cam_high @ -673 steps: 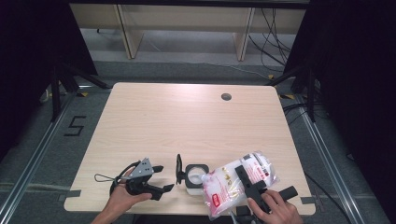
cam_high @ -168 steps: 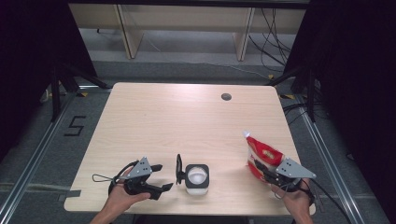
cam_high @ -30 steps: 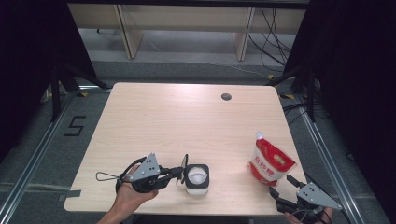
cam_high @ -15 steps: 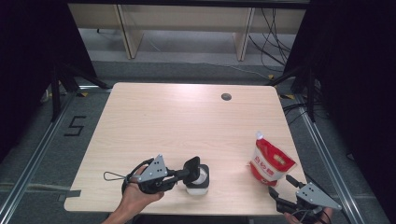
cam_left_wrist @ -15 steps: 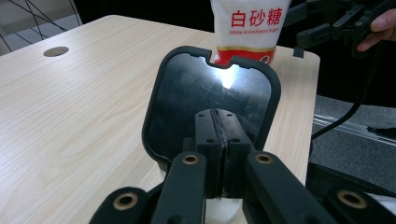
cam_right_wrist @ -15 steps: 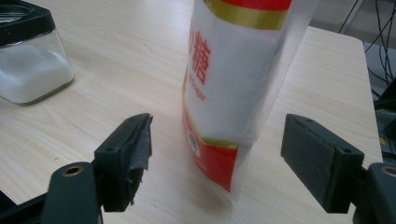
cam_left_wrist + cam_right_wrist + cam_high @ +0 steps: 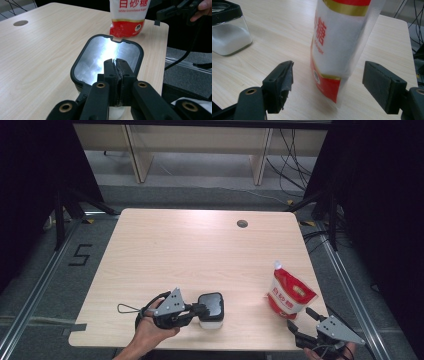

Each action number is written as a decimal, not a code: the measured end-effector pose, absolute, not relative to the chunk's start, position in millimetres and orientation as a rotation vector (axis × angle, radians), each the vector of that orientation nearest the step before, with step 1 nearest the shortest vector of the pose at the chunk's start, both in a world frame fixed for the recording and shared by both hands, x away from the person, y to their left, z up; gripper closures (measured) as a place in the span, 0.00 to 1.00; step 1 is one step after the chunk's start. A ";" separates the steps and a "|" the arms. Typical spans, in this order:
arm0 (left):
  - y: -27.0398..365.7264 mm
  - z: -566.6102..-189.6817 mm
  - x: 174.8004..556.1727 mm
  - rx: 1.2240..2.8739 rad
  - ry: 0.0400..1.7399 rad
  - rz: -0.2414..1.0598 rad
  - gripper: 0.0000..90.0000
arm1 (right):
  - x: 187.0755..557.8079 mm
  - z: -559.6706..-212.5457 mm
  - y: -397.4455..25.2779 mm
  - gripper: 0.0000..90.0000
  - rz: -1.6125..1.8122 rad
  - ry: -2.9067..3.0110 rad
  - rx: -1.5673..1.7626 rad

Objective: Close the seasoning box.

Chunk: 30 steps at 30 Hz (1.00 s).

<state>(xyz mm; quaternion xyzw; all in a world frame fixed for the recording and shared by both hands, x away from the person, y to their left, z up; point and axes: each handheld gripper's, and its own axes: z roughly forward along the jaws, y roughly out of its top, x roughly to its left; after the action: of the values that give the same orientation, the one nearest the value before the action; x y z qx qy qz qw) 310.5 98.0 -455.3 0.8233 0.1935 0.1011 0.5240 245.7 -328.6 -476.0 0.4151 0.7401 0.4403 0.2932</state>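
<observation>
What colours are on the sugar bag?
The sugar bag is red and white with a gold band near the top, clearest in the right gripper view.

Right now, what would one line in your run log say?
left hand-held gripper: shut, on jar lid | right hand-held gripper: open, off sugar bag | bag: upright

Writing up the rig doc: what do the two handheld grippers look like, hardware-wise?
Both are black two-jaw units. The left gripper and right gripper each carry a grey three-cornered plate on top, and a thin black cable loops from the left one. Brass-coloured rivets sit at the jaw pivots, with flat rectangular pads; the left gripper's pads look worn. Forearms are bare, no sleeves visible.
</observation>
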 end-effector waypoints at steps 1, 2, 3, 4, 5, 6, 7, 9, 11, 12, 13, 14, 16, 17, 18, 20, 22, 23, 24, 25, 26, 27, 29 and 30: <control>97.2 -456.7 310.9 1.969 0.458 0.240 0.96 | 245.7 -476.1 -328.6 0.28 1.173 1.972 1.105; 97.0 -457.5 310.6 1.977 0.467 0.235 0.96 | 245.8 -476.0 -328.9 0.28 1.169 1.967 1.099; 96.7 -458.3 311.5 1.978 0.449 0.236 0.95 | 245.8 -475.9 -328.8 0.28 1.169 1.967 1.099; 96.1 -458.9 310.5 1.970 0.467 0.228 0.95 | 245.6 -475.9 -328.5 0.28 1.174 1.972 1.105; 96.6 -458.3 310.9 1.980 0.461 0.236 0.94 | 244.8 -475.8 -327.7 0.28 1.183 1.965 1.129; 95.7 -458.3 310.2 1.964 0.467 0.225 0.93 | 245.4 -475.8 -328.2 0.28 1.183 1.969 1.115; 96.3 -457.5 309.7 1.967 0.471 0.228 0.92 | 245.5 -475.8 -328.2 0.28 1.183 1.970 1.114; 97.6 -456.7 311.0 1.962 0.460 0.219 0.88 | 245.5 -475.4 -328.6 0.28 1.175 1.979 1.101; 99.6 -455.6 312.4 1.960 0.456 0.222 0.83 | 245.1 -475.0 -328.2 0.28 1.177 1.982 1.109; 100.1 -455.7 311.2 1.948 0.487 0.203 0.81 | 245.2 -475.0 -328.2 0.28 1.176 1.984 1.106; 100.8 -455.7 312.1 1.937 0.485 0.199 0.79 | 245.1 -475.0 -328.1 0.28 1.176 1.984 1.105; 102.2 -455.5 313.1 1.938 0.477 0.195 0.77 | 245.1 -475.0 -328.1 0.28 1.177 1.984 1.106; 104.5 -455.0 314.1 1.932 0.479 0.195 0.72 | 245.0 -474.9 -328.1 0.28 1.178 1.982 1.107; 105.6 -454.8 313.7 1.928 0.500 0.187 0.69 | 244.9 -474.9 -328.1 0.28 1.178 1.982 1.107; 106.2 -455.0 313.7 1.916 0.507 0.181 0.67 | 244.9 -474.8 -328.1 0.28 1.179 1.982 1.108; 108.1 -454.5 313.5 1.919 0.526 0.177 0.62 | 245.0 -474.9 -328.1 0.29 1.179 1.982 1.107; 110.0 -454.4 314.9 1.927 0.523 0.183 0.57 | 244.4 -475.0 -327.6 0.28 1.183 1.979 1.121; 111.2 -454.3 316.2 1.936 0.503 0.186 0.54 | 245.8 -474.8 -328.9 0.28 1.171 1.965 1.086; 111.8 -454.3 315.2 1.935 0.523 0.183 0.53 | 244.7 -474.7 -328.1 0.28 1.179 1.979 1.110; 112.6 -454.8 315.1 1.933 0.532 0.178 0.51 | 244.5 -474.9 -327.5 0.28 1.189 1.977 1.119; 114.1 -454.2 315.3 1.940 0.526 0.188 0.49 | 244.5 -474.9 -327.5 0.28 1.189 1.976 1.119; 115.3 -454.4 315.3 1.936 0.530 0.180 0.46 | 244.5 -474.9 -327.6 0.28 1.189 1.976 1.119; 119.6 -453.6 314.9 1.954 0.530 0.187 0.42 | 244.8 -474.8 -328.3 0.28 1.182 1.980 1.109; 121.4 -453.5 314.4 1.951 0.530 0.184 0.40 | 244.8 -474.8 -328.5 0.28 1.183 1.980 1.109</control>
<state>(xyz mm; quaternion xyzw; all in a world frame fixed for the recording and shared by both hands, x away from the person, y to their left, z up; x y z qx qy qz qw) 314.4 121.4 -453.5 0.8165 0.2218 0.0772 0.5274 244.8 -328.5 -474.8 0.4153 0.7411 0.4427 0.2871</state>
